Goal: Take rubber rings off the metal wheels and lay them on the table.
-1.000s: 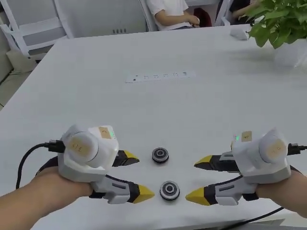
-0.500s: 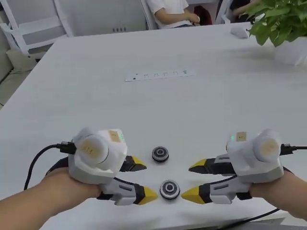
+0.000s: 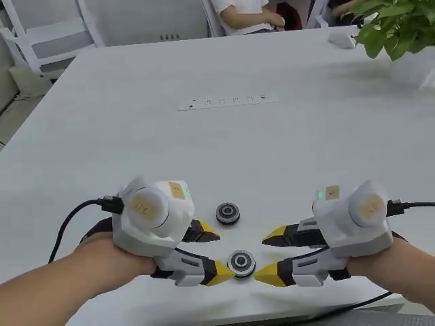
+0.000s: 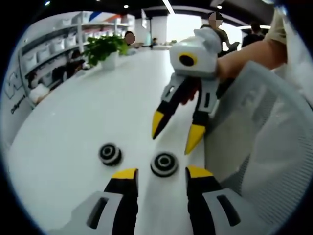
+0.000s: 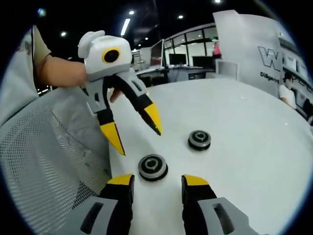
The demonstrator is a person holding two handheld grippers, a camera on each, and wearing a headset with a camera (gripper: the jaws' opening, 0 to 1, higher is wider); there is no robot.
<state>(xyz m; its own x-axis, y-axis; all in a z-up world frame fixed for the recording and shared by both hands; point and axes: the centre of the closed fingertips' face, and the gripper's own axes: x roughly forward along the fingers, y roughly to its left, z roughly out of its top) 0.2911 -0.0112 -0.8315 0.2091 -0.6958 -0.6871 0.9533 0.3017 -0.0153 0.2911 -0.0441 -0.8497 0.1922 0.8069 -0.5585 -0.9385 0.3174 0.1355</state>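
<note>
Two metal wheels with black rubber rings lie flat on the white table (image 3: 204, 149). The near wheel (image 3: 240, 261) sits close to the front edge, and the far wheel (image 3: 228, 213) is just behind it. My left gripper (image 3: 217, 252) is open at the near wheel's left, its yellow tips almost at the rim. From the right, my right gripper (image 3: 262, 256) faces it, open as well. In the left gripper view the near wheel (image 4: 164, 164) lies just past my open jaws, with the far wheel (image 4: 110, 153) to its left. In the right gripper view the near wheel (image 5: 153, 167) also lies just ahead of the open jaws.
A white power strip (image 3: 228, 102) lies mid-table. A potted plant (image 3: 394, 27) stands at the far right corner, and a person (image 3: 245, 13) sits at the far side. Cables (image 3: 68, 224) trail from both grippers. A mesh chair back (image 5: 54, 166) is beside the front edge.
Both grippers have closed in on the near wheel from either side, and their tips now flank it closely. The wheels have not moved; the head camera tilted slightly.
</note>
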